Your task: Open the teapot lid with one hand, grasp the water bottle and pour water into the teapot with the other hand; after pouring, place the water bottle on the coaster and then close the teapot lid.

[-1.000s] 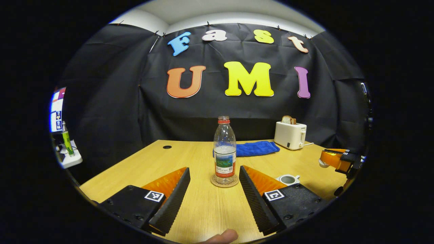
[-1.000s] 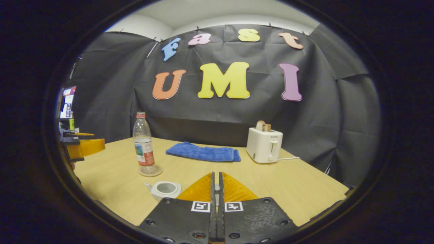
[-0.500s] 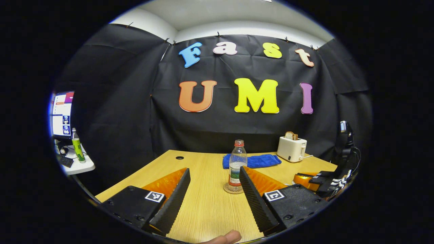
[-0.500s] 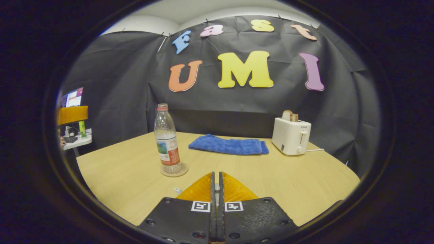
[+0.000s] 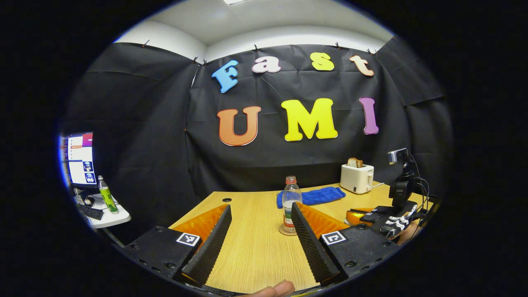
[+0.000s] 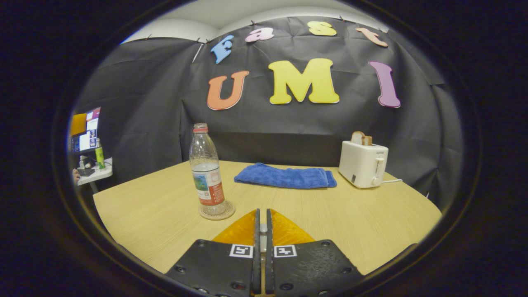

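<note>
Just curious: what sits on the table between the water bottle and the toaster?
In the right gripper view, a folded blue towel lies between the water bottle and the toaster.

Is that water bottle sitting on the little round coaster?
Touching. In the right gripper view the water bottle stands upright with its base on the coaster.

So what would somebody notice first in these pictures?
Probably the clear water bottle with its red cap, standing upright on a round coaster in the middle of the wooden table. Behind it lies a folded blue towel, and to the right sits a white toaster with bread poking out.
</note>
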`<act>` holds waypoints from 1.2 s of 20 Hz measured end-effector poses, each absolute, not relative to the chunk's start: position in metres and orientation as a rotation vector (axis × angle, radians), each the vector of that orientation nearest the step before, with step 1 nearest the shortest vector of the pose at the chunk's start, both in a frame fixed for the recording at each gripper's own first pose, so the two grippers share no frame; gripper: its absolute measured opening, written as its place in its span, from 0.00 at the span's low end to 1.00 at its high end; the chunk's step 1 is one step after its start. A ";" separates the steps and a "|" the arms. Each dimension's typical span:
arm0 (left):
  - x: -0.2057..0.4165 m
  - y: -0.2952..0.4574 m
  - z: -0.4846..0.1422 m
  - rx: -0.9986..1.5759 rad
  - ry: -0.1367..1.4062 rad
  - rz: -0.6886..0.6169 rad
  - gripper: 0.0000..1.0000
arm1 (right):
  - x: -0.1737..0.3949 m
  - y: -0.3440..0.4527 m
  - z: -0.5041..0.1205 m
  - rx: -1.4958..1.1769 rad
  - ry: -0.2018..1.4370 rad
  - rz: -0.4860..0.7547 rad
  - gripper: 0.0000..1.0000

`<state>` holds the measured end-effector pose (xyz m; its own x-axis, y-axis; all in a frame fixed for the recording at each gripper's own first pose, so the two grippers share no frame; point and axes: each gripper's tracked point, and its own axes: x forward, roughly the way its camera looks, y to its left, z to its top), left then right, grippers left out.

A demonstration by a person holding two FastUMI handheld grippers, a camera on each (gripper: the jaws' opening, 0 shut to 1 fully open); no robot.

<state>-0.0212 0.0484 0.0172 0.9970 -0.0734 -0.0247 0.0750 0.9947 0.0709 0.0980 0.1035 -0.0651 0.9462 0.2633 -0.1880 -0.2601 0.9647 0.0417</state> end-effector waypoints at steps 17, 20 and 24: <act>-0.012 0.060 0.000 0.057 0.082 -0.043 0.91 | 0.091 0.090 -0.055 -0.006 0.165 0.224 0.20; -0.012 0.057 -0.001 0.058 0.080 -0.045 0.91 | 0.076 0.070 -0.039 -0.024 0.126 0.186 0.21; -0.011 0.057 0.004 0.042 0.074 -0.025 0.91 | 0.050 0.029 -0.007 -0.003 0.076 0.127 0.41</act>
